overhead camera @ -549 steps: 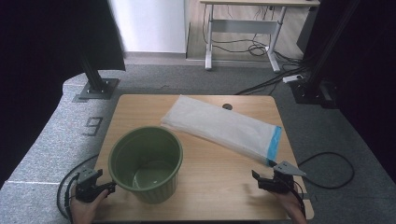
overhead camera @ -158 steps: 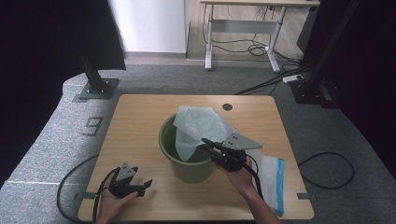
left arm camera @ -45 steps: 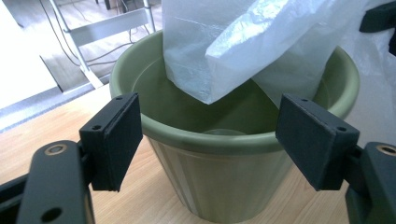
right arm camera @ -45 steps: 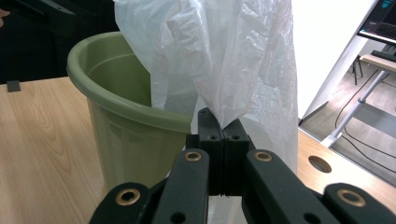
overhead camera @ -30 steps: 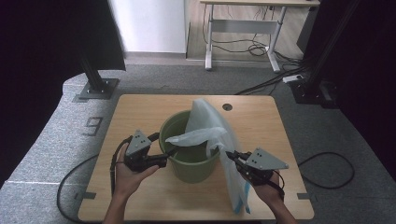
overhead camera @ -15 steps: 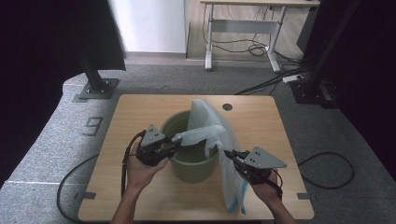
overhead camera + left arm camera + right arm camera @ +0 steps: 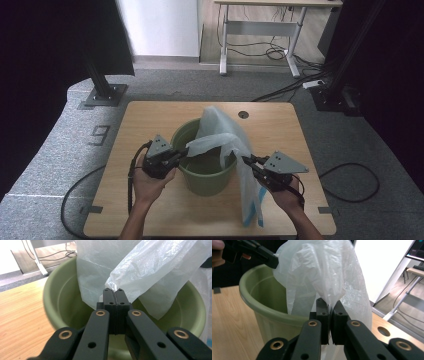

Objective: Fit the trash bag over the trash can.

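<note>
Bag is hanging over the green bucket, partly inside it. My left gripper has just been closing and is pinching its edge; my right gripper is pinching it beside the bucket.

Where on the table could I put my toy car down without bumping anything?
The far left corner of the wooden table, behind the left gripper, is bare. So is the far right part, past the round hole. The middle is crowded: green bin, plastic bag, and right gripper.
</note>
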A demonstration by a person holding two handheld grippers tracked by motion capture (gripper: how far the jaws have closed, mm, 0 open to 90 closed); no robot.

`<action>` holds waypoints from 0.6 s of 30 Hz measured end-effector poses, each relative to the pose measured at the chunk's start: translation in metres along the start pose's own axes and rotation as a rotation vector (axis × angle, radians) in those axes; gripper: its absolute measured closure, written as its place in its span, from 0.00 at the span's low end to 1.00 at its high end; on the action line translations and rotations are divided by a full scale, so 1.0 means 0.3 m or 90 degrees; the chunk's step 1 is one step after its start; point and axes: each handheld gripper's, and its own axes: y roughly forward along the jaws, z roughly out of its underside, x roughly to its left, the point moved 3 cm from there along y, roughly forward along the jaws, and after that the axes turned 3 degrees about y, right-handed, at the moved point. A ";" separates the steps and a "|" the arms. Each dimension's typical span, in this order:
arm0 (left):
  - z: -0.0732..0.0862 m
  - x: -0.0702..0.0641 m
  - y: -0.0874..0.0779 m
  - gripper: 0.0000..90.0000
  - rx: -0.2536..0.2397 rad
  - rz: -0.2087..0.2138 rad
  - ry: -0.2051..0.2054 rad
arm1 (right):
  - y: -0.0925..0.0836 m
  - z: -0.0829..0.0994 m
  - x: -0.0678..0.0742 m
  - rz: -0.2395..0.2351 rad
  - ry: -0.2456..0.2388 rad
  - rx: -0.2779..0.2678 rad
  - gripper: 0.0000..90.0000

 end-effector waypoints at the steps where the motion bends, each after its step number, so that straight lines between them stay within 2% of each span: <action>1: 0.002 0.005 -0.004 1.00 0.002 0.001 -0.004 | 0.000 0.003 0.000 -0.002 0.006 -0.002 0.90; 6: 0.016 0.034 -0.018 1.00 0.018 -0.004 -0.012 | -0.016 0.042 0.008 -0.009 0.040 -0.010 0.77; 10: 0.034 0.060 -0.031 1.00 0.019 -0.008 -0.030 | -0.034 0.072 0.026 0.000 0.072 -0.010 0.65; 11: 0.038 0.062 -0.033 1.00 0.018 -0.008 -0.033 | -0.035 0.084 0.038 -0.002 0.085 -0.008 0.62; 15: 0.044 0.064 -0.041 1.00 0.015 -0.006 -0.035 | -0.032 0.136 0.090 0.001 0.106 -0.005 0.54; 18: 0.044 0.064 -0.044 1.00 0.016 -0.008 -0.034 | -0.026 0.176 0.124 0.015 0.098 0.001 0.51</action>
